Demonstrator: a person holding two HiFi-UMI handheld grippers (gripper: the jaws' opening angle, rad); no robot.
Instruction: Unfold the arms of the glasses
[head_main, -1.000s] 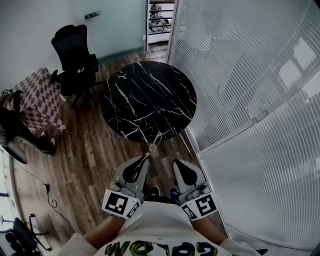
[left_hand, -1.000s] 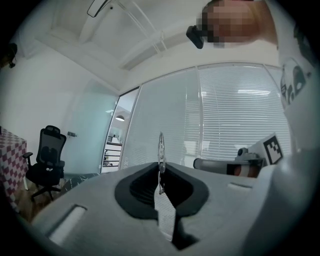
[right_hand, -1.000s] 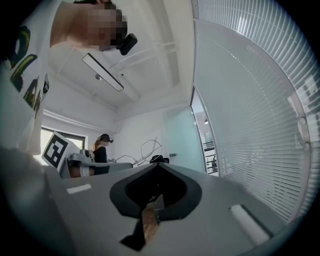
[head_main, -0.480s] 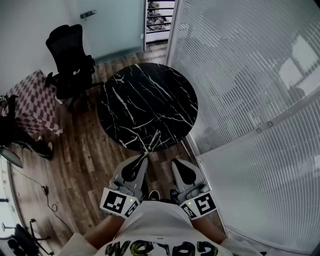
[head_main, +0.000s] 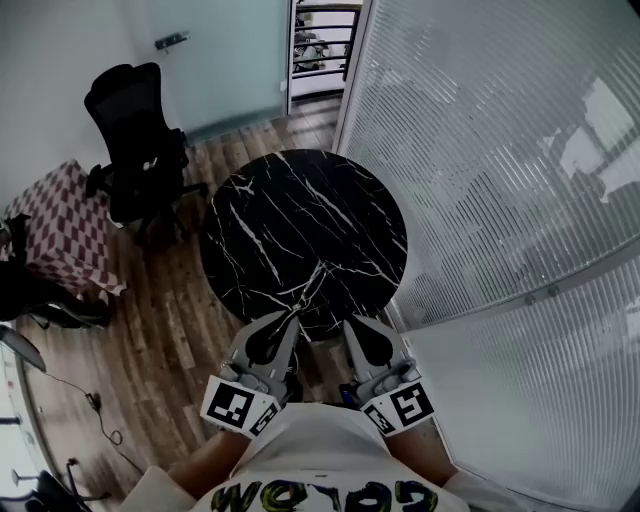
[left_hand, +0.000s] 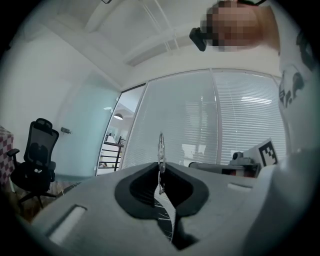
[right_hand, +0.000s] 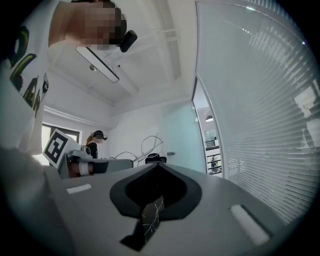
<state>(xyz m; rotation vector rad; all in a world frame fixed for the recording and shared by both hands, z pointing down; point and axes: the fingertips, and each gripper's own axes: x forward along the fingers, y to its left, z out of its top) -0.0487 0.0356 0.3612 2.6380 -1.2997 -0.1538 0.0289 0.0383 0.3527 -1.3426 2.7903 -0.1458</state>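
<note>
At the near edge of the table (head_main: 262, 215), the glasses (head_main: 312, 284) are held clamped in the left gripper (head_main: 291, 316), long axis pointing far, the right gripper (head_main: 351, 322) just right, jaws together, empty.

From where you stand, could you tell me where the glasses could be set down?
The round black marble table is bare, between the black office chair and the ribbed glass wall. Crowded only at its near edge: the left hand-held gripper and the right hand-held gripper.
</note>
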